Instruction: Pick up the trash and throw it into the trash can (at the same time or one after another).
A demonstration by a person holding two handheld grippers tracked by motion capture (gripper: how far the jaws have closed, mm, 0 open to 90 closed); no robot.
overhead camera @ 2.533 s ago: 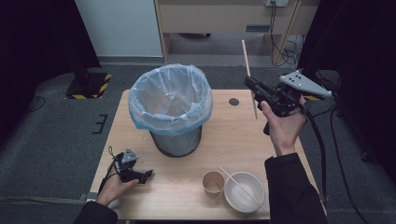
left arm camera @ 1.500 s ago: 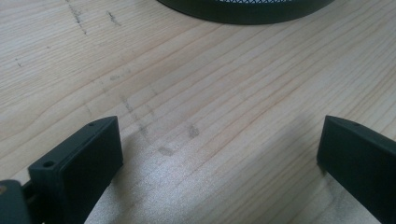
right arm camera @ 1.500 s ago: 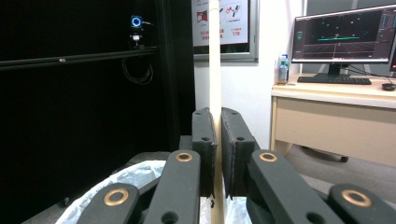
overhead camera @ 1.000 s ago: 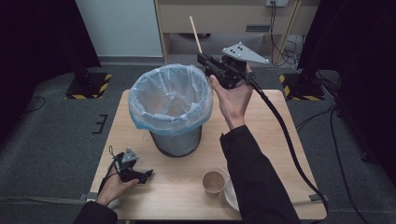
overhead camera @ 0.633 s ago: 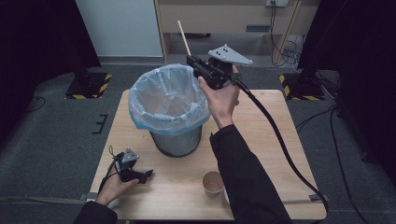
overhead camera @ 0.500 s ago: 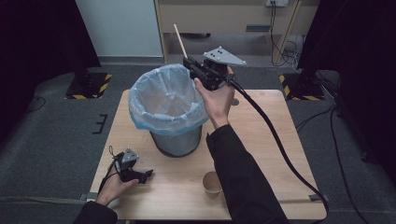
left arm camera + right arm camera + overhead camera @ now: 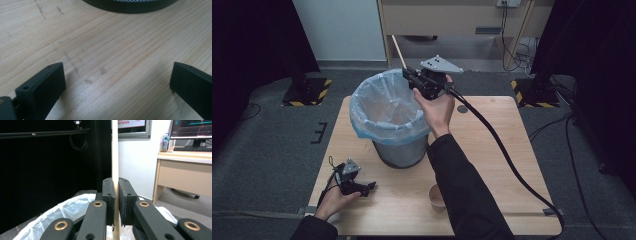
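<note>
High view: compared with the earliest frame, the right gripper (image 7: pixel 411 76) is brought from the 3 o'clock edge of the table (image 7: pixel 512 150) to above the 1 o'clock rim of the bin (image 7: pixel 388 117). The white bowl that was seen at the near right is now hidden behind the person's right sleeve (image 7: pixel 462 190), and of the paper cup (image 7: pixel 435 196) only a part is seen beside it. The left gripper (image 7: pixel 362 187) is kept at the same place, at 7 o'clock of the bin.

A wooden stick (image 7: pixel 115 157) is clamped between the right jaws and stands upright in the right gripper view; the jaws have just been opening a little. The left jaws are wide apart over the bare wood.

The bin is lined with a pale blue bag (image 7: pixel 367 107). Its contents cannot be told.
</note>
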